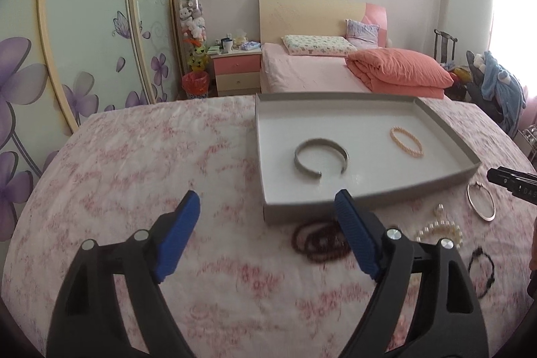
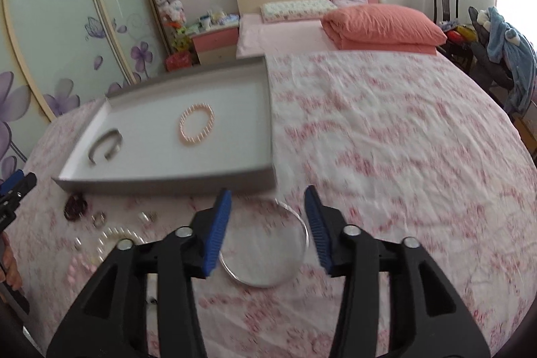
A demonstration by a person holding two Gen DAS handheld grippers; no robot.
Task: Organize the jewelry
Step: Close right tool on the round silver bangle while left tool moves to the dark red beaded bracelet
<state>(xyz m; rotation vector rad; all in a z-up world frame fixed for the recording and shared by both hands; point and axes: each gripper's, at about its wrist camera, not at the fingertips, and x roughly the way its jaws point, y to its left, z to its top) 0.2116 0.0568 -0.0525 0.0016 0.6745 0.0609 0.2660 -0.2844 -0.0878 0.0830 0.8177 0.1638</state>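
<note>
Spread wide above the floral bedspread (image 2: pixel 386 136), the right gripper (image 2: pixel 267 202) is seen with a thin silver bangle (image 2: pixel 268 249) lying flat between its blue pads, not pinched. The left gripper (image 1: pixel 267 207) is likewise held apart, nothing gripped, with a dark beaded bracelet (image 1: pixel 319 242) just beyond its right finger. Farther out, a grey tray (image 1: pixel 268 156) is set on the bedspread; a silver cuff (image 1: pixel 320 158) and a pink bead bracelet (image 1: pixel 406 143) are kept inside. Pearls (image 1: pixel 439 232) are scattered beside the tray.
</note>
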